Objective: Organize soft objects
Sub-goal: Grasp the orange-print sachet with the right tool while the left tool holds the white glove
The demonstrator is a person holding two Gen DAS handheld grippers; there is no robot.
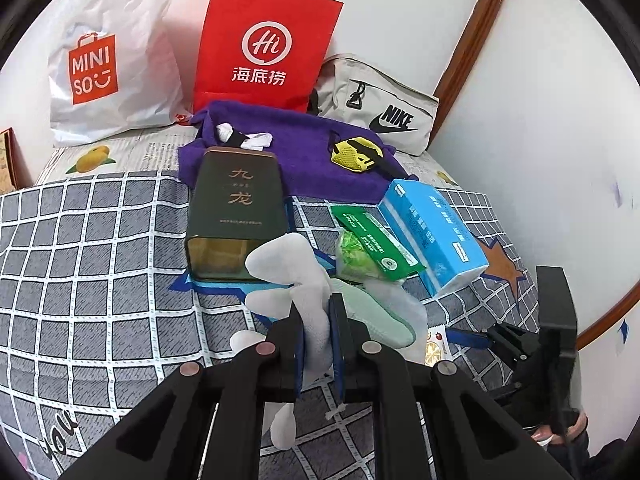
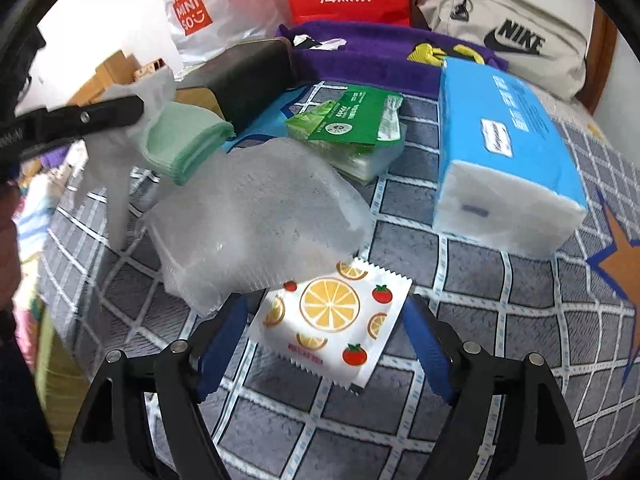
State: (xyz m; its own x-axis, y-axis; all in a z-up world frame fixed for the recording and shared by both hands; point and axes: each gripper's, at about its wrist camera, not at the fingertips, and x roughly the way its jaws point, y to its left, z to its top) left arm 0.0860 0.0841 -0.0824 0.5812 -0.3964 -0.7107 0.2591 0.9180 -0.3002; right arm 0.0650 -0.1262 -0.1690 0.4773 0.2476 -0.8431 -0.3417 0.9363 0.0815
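My left gripper (image 1: 317,316) is shut on a white sock with a mint-green cuff (image 1: 298,276) and holds it above the checked bedspread (image 1: 100,280); the sock also hangs at the left of the right wrist view (image 2: 176,144). My right gripper (image 2: 324,332) is open, its blue-padded fingers on either side of a small white wipe packet printed with oranges and tomatoes (image 2: 332,320). A clear plastic pack (image 2: 256,224) lies just beyond the packet. A purple towel (image 1: 304,156) lies further back with a white-and-black item (image 1: 244,138) and a yellow mesh item (image 1: 356,154) on it.
A dark tin box (image 1: 236,216), a green packet (image 1: 372,244) and a blue tissue pack (image 1: 432,232) lie mid-bed. A MINISO bag (image 1: 104,68), a red paper bag (image 1: 264,48) and a Nike pouch (image 1: 380,108) stand against the wall. The right gripper's body shows at the right (image 1: 552,332).
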